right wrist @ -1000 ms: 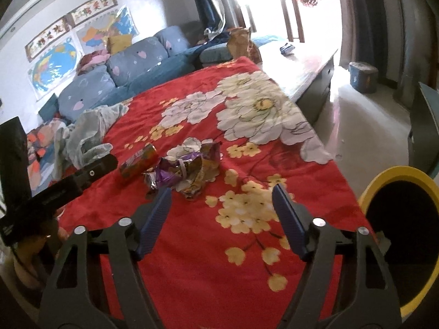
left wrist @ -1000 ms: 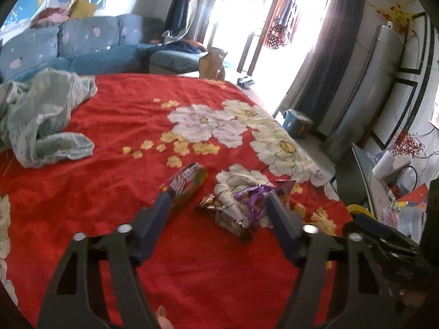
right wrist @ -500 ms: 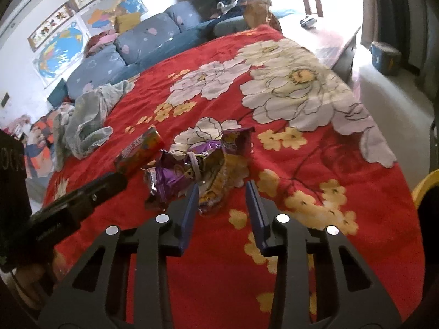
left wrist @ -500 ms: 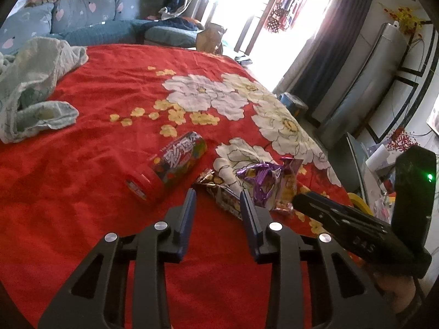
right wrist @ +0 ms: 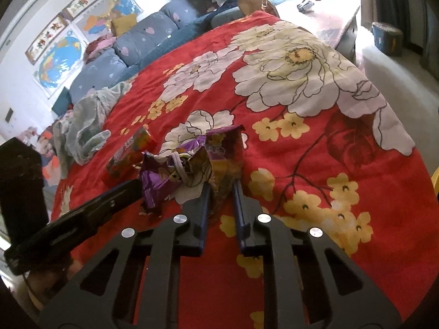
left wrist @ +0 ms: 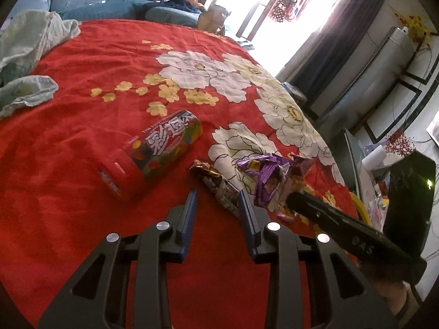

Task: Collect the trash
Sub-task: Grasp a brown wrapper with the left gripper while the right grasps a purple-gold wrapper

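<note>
On the red floral worktop (right wrist: 356, 164), your right tool (right wrist: 221, 189) has just closed on the purple snack bag (right wrist: 208, 159) at twelve o'clock. Your left tool (left wrist: 216, 200), jaws apart and empty, has the brown wrapper (left wrist: 216, 183) slanting toward one o'clock between its tips.

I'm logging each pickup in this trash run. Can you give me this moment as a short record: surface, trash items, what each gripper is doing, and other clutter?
surface: red floral cloth
trash: candy tube on its side; brown wrapper; purple snack bag, crumpled
left gripper: jaws part open, brown wrapper's end between them, grip unclear
right gripper: jaws have just been closing, pinching the purple snack bag's near edge
other: pale green cloth bunched at the far left
</note>
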The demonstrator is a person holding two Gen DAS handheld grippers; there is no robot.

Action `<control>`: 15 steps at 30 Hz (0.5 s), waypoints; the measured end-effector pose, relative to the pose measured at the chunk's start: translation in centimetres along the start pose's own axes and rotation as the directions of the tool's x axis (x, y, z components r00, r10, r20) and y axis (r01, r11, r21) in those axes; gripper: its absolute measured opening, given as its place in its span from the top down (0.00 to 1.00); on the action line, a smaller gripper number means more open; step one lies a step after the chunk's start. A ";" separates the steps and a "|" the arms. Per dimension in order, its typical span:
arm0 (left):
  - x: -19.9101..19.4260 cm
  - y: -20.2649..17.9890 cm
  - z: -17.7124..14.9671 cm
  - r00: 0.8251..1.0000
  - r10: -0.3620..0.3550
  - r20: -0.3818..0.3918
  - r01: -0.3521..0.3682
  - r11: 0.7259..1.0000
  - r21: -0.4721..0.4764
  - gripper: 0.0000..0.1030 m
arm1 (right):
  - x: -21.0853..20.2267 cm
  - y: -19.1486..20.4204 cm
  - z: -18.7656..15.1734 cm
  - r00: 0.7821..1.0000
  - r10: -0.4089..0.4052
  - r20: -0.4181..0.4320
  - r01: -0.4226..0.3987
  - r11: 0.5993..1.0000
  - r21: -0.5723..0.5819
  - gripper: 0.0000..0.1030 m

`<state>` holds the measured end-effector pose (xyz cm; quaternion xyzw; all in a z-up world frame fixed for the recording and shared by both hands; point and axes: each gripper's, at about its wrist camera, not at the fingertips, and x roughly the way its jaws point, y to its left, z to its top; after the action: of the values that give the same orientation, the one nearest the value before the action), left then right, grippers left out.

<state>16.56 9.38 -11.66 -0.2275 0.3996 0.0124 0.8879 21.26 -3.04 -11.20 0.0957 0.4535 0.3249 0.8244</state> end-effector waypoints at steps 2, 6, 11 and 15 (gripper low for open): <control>0.2 0.0 0.1 1.000 -0.007 -0.003 0.007 1.000 -0.010 0.71 | -0.5 -0.1 -0.3 1.000 -0.002 0.008 0.002 1.000 -0.006 0.91; 0.9 -0.3 0.4 1.000 -0.025 -0.011 0.025 0.999 -0.021 0.71 | -1.7 -0.4 -0.9 1.000 -0.012 0.019 0.012 1.000 -0.011 0.91; 1.4 -0.7 0.4 0.998 -0.053 -0.015 0.053 0.998 -0.022 0.82 | -3.3 -0.6 -1.9 0.999 -0.026 0.037 0.027 0.999 -0.025 0.91; 1.2 -0.9 0.4 0.998 -0.062 -0.005 0.062 0.998 -0.019 0.86 | -4.4 -0.5 -2.4 0.998 -0.038 0.059 0.040 0.998 -0.039 0.91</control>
<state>17.81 8.52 -11.93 -0.2483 0.3947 -0.0122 0.8845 17.88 -6.52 -9.74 0.0799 0.4244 0.3147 0.8453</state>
